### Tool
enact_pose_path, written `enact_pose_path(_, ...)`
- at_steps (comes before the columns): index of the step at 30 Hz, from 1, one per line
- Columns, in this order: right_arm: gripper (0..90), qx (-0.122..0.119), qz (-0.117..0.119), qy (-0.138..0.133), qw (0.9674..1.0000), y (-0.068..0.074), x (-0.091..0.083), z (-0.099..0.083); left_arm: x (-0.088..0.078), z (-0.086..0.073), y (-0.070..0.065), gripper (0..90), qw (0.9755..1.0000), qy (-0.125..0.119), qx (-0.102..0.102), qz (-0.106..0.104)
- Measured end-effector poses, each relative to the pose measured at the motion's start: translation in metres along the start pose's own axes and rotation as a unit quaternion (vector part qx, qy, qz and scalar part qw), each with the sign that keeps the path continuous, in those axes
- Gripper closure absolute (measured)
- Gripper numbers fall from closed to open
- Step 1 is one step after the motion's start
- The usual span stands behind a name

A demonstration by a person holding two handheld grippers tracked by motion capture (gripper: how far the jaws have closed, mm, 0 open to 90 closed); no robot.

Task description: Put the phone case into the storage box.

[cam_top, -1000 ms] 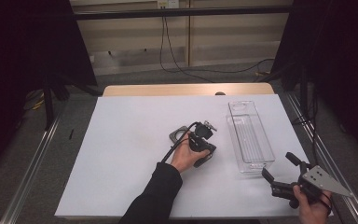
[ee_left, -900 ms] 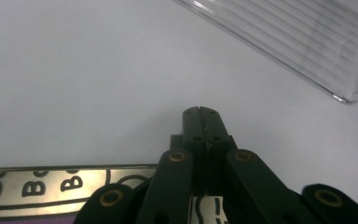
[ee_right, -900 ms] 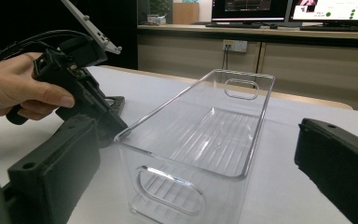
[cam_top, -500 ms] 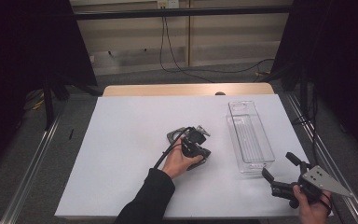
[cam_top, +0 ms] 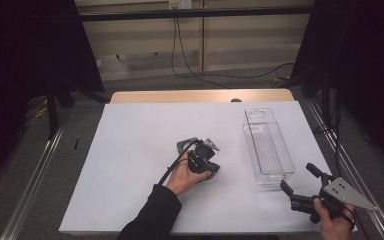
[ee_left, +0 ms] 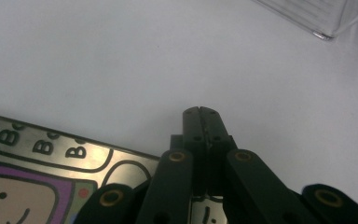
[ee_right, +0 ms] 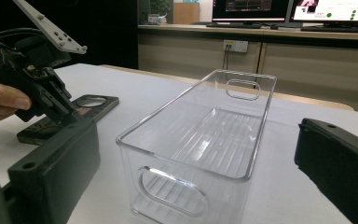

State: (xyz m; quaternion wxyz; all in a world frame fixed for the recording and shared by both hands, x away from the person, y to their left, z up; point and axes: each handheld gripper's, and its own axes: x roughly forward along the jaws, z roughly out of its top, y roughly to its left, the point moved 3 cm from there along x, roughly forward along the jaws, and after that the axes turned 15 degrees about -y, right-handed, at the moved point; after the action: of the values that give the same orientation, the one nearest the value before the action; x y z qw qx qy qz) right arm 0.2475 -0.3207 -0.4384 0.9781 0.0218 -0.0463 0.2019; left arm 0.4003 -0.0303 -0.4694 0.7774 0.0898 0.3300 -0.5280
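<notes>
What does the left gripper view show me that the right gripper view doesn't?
Left gripper view: the shut left gripper up close, and the cartoon print with B letters on the flat pack. Right gripper view: the right gripper with open jaws, the hand holding the other gripper, monitors behind. Both: the white table, the pack and the clear bin.

Dim room, evenly lit white table with glare; the close gripper views seem slightly soft.
</notes>
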Motion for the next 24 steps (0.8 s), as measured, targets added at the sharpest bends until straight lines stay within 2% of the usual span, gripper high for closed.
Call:
enact_pose_path(2,0.0,0.000,0.000,0.000,1.0000,0.000,0.000,0.000,-0.004,-0.002,0.001,90.0,1.0000,0.004,0.004,0.001)
enact_pose_path(8,0.0,-0.001,-0.003,-0.001,1.0000,0.000,0.000,0.000,-0.013,-0.008,0.003,90.0,0.9999,0.000,-0.009,0.010)
enact_pose_path(15,0.0,-0.003,-0.004,-0.002,1.0000,0.000,0.000,0.000,-0.019,-0.012,0.003,90.0,0.9999,0.003,-0.003,0.013)
enact_pose_path(20,0.0,-0.003,-0.005,-0.002,1.0000,-0.001,0.000,0.000,-0.026,-0.019,0.003,90.0,0.9996,-0.007,-0.016,0.021)
enact_pose_path(22,0.0,-0.003,-0.005,-0.002,1.0000,-0.001,0.000,0.000,-0.030,-0.021,0.004,90.0,0.9998,-0.002,-0.011,0.019)
enact_pose_path(24,0.0,-0.003,-0.005,-0.001,1.0000,-0.001,0.000,0.000,-0.032,-0.022,0.004,90.0,0.9996,-0.005,-0.016,0.023)
